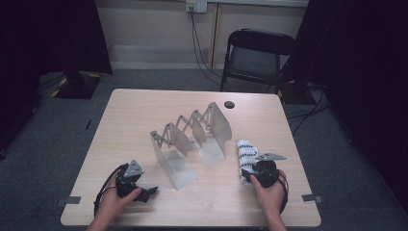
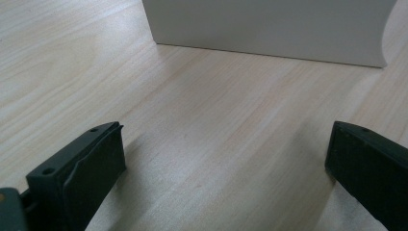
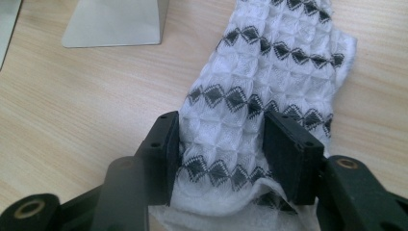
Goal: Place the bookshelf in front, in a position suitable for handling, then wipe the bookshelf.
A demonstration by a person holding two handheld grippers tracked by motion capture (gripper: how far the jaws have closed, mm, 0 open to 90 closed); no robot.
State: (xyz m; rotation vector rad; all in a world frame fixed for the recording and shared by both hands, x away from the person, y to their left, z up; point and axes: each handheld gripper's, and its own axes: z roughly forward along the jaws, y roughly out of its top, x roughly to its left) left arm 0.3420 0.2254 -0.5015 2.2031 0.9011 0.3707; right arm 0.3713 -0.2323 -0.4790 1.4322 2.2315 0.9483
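Note:
A rolled white cloth (image 1: pixel 246 150) with black diamond bands lies on the wooden table (image 1: pixel 130 115), right of a folding metal rack (image 1: pixel 192 134). My right gripper (image 1: pixel 248 174) holds the cloth's near end. In the right gripper view, the jaws of my right gripper (image 3: pixel 221 139) press both sides of the cloth (image 3: pixel 269 62), which bunches between them. My left gripper (image 1: pixel 150 191) rests low near the front left, pointing toward the rack. In the left gripper view, that gripper (image 2: pixel 223 159) stands wide open over bare wood, facing a flat rack plate (image 2: pixel 269 29).
The rack's upright plates spread across the table's middle, and one base plate (image 3: pixel 115 21) sits just beyond the cloth. A dark cable hole (image 1: pixel 229 104) marks the table's far side. A black folding chair (image 1: pixel 255 57) stands behind the table.

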